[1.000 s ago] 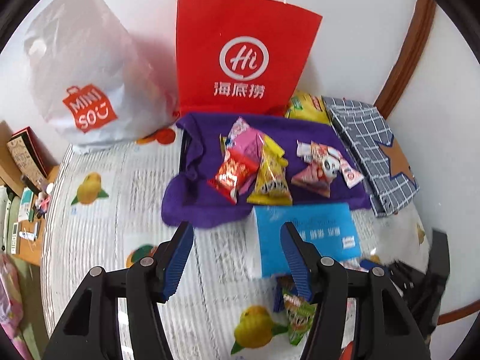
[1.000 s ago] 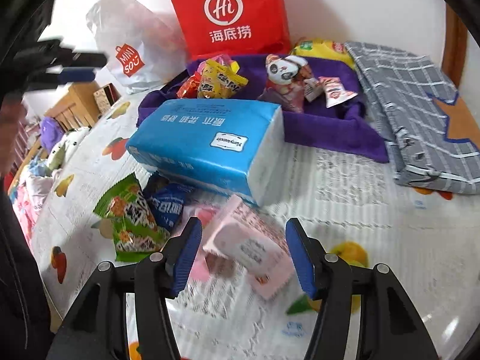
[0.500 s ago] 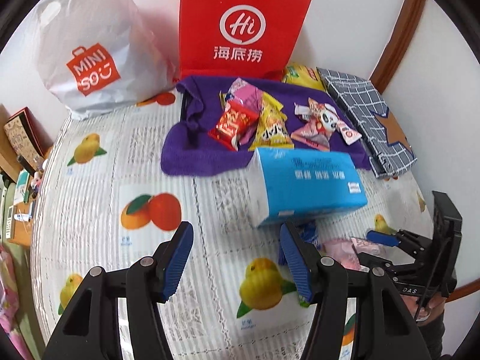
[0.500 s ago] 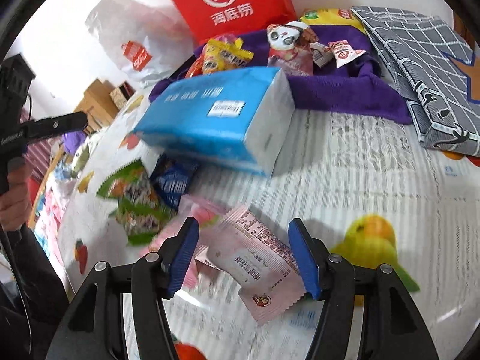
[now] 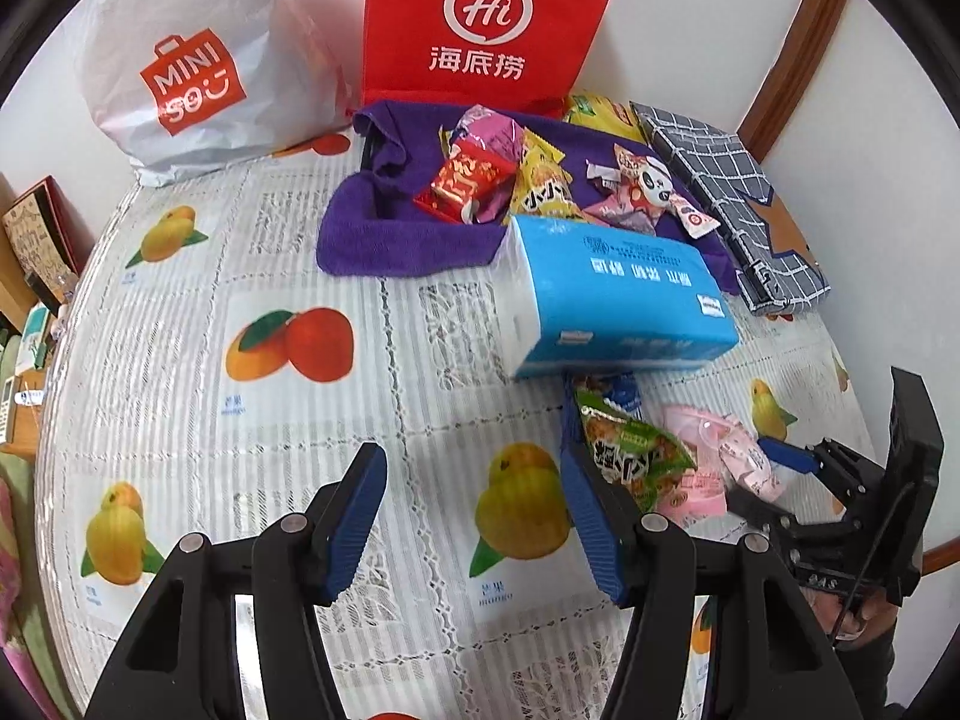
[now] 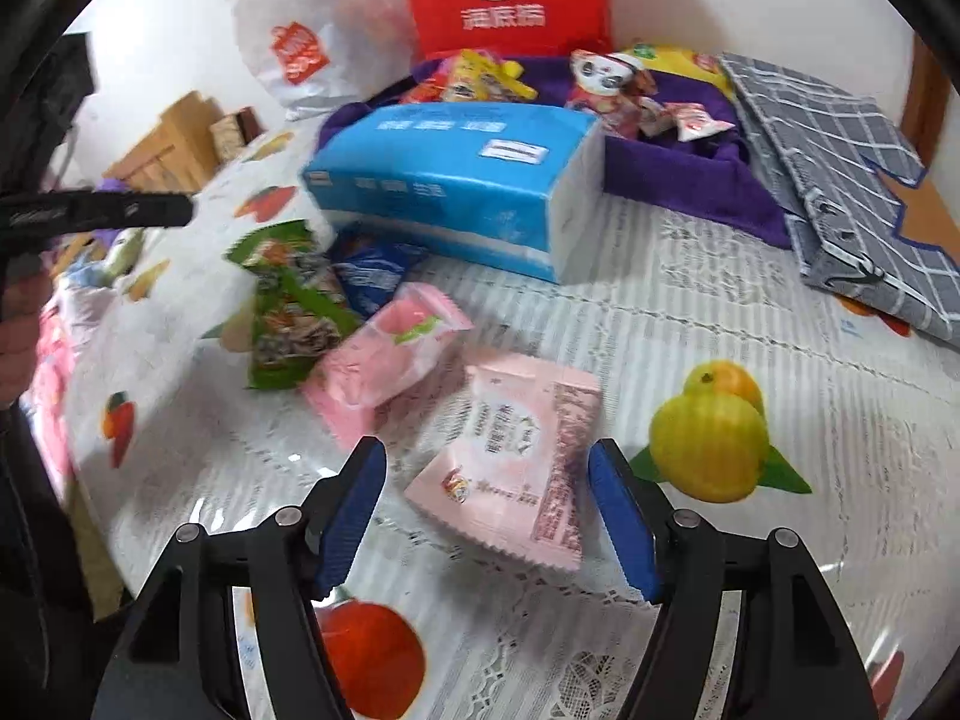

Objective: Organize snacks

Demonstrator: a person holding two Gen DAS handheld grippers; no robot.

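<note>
The right gripper (image 6: 487,501) was open, its blue jaws standing on both sides of a pale pink snack packet (image 6: 517,468) that lay flat on the fruit-printed tablecloth (image 6: 750,324); the jaws did not touch the packet. Just behind it lay a second pink packet (image 6: 390,354), and beside that a green snack bag (image 6: 294,306) and a dark blue packet (image 6: 372,270), both close to the front of a blue tissue pack (image 6: 456,180).

The left gripper (image 5: 474,510) was open too and held nothing; it was above a yellow mango print on the cloth, and its right jaw was near the green snack bag (image 5: 630,450).

More snacks were piled on a purple towel (image 5: 384,234) behind the tissue pack: a red packet (image 5: 465,183), a yellow one (image 5: 543,192) and a panda-faced one (image 5: 651,186). Behind the towel a red paper bag (image 5: 486,18) stood against the wall, a white plastic bag (image 5: 198,54) was to its left, and a grey checked fabric box (image 5: 732,204) lay at the right of the towel
</note>
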